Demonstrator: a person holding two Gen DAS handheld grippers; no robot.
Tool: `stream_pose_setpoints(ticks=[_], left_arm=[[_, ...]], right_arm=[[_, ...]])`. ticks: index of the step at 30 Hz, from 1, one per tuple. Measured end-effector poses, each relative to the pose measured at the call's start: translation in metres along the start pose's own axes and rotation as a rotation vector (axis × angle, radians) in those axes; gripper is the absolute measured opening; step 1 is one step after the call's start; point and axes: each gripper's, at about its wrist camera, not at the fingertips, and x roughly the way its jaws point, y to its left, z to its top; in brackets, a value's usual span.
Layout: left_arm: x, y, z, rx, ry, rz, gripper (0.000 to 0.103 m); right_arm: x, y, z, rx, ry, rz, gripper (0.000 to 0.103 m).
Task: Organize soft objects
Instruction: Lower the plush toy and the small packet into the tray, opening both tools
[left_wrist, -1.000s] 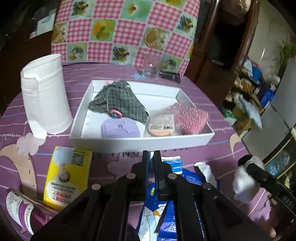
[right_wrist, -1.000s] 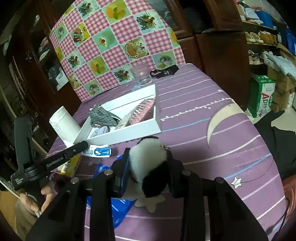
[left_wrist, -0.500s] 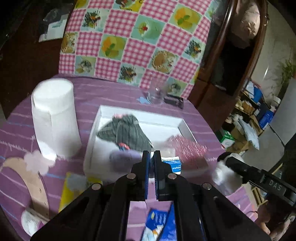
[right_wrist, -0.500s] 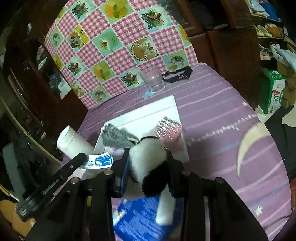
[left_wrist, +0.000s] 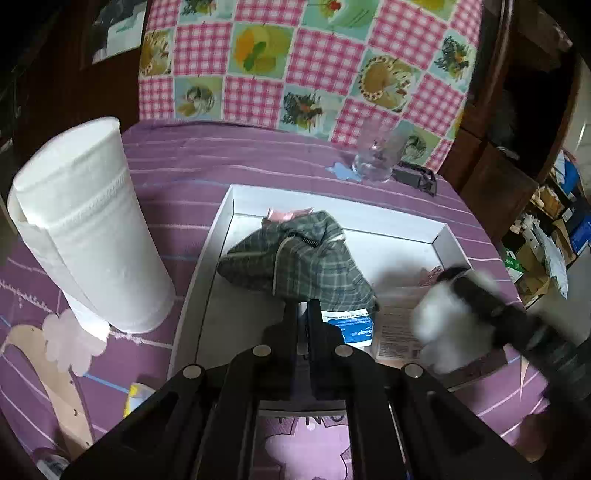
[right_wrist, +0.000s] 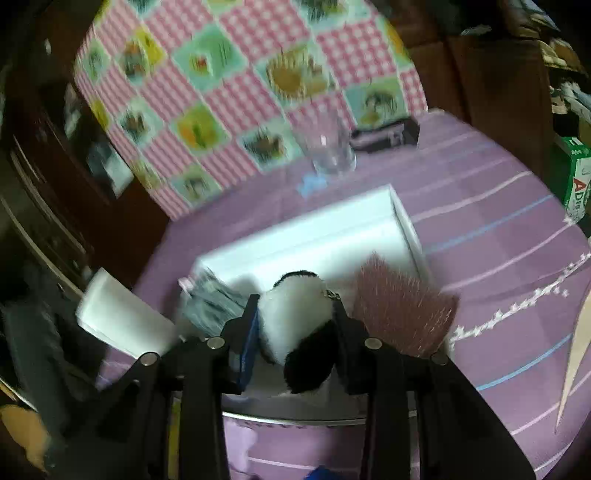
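My left gripper (left_wrist: 304, 308) is shut on a thin blue and white packet (left_wrist: 351, 328) and holds it over the near part of the white tray (left_wrist: 221, 221). My right gripper (right_wrist: 295, 314) is shut on a black and white plush toy (right_wrist: 295, 325), also above the tray's near edge; the toy (left_wrist: 439, 321) shows blurred at the right of the left wrist view. In the tray lie a green plaid cloth (left_wrist: 306, 258), a pink spiky item (right_wrist: 402, 314) and a peach packet (left_wrist: 395, 328).
A tall white paper roll (left_wrist: 85, 229) stands left of the tray on the purple tablecloth. A clear glass (left_wrist: 376, 158) and a small black object (left_wrist: 417, 177) sit behind the tray. A yellow packet (left_wrist: 138, 393) lies near the tray's front left corner.
Both grippers have moved forward from the table's near side to above the tray, the left carrying the blue and white packet, the right carrying the plush toy.
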Motion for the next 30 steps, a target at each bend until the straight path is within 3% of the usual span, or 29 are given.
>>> stream_pose_setpoints(ticks=[4,9,12,14,16,18,19,24,30], left_arm=[[0.009,0.003,-0.004,-0.014,0.037,0.015,0.004],[0.013,0.01,-0.006,-0.06,0.056,0.014,0.004],[0.014,0.007,-0.008,-0.052,0.063,0.04,0.006],[0.014,0.008,-0.008,-0.054,0.07,0.038,0.014],[0.012,0.011,-0.007,-0.065,0.063,0.014,0.042],[0.006,0.012,-0.007,-0.075,0.031,-0.005,0.063],[0.002,0.012,-0.007,-0.074,0.01,-0.022,0.068],[-0.014,0.001,-0.01,-0.011,-0.069,-0.03,0.071],[-0.033,-0.004,-0.011,-0.017,-0.129,-0.061,0.072]], right_arm=[[0.017,0.003,-0.01,-0.089,0.022,-0.095,0.038],[0.011,-0.001,-0.01,-0.064,0.009,-0.071,0.039],[0.008,-0.001,-0.013,-0.066,-0.009,-0.028,0.047],[0.006,0.0,-0.013,-0.062,-0.012,0.0,0.051],[0.003,0.0,-0.012,-0.05,-0.024,0.024,0.054],[-0.004,-0.001,-0.012,-0.023,-0.054,0.035,0.057],[-0.008,-0.001,-0.012,-0.014,-0.071,0.042,0.058],[-0.039,-0.004,-0.006,0.015,-0.16,0.094,0.067],[-0.06,0.006,-0.008,-0.046,-0.175,0.087,0.073]])
